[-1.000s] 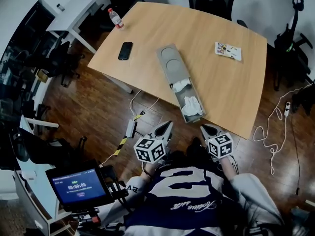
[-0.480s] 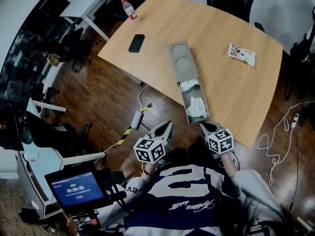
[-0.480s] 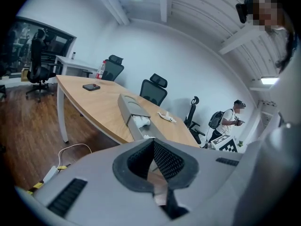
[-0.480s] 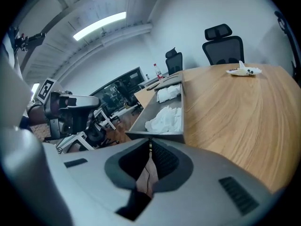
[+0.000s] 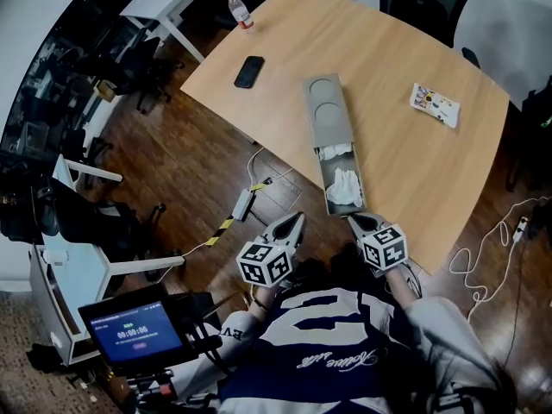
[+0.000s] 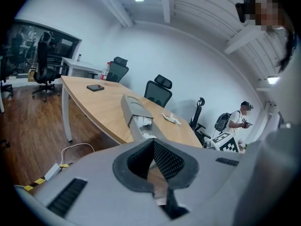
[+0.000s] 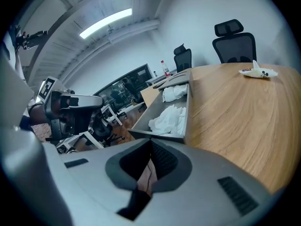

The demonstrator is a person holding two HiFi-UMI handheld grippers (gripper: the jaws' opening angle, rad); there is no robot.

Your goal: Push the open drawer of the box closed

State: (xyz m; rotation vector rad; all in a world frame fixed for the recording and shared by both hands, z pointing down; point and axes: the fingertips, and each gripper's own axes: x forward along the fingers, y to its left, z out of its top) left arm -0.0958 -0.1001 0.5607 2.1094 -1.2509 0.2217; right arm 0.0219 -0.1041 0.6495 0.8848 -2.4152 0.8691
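Drawer (image 5: pixel 344 210) stands pulled well out of the box (image 5: pixel 326 110), running lengthwise toward the person along the near side of the table (image 5: pixel 405 153), with its front panel at the table's near edge. Crumpled white cloths (image 5: pixel 345 185) lie inside, so it is plainly open and the task is not yet begun. The left gripper (image 5: pixel 291 225) and right gripper (image 5: pixel 355 222) hang side by side below the table edge, close to the person's body, tips pointing up toward the drawer but touching nothing. Each gripper's own view shows its jaws pressed together with nothing between them. That suits a push, I judge: closed jaws give one blunt tip to set against the front panel, and no grip is needed. The right gripper sits nearer the drawer's line, with the front panel almost straight ahead in its view, so it looks the likelier one to push. The push should run along the box's length, or the drawer may skew or the whole box may slide across the smooth wood. A phone (image 5: pixel 249 71) and a bottle (image 5: pixel 244 10) lie well clear at the far left.
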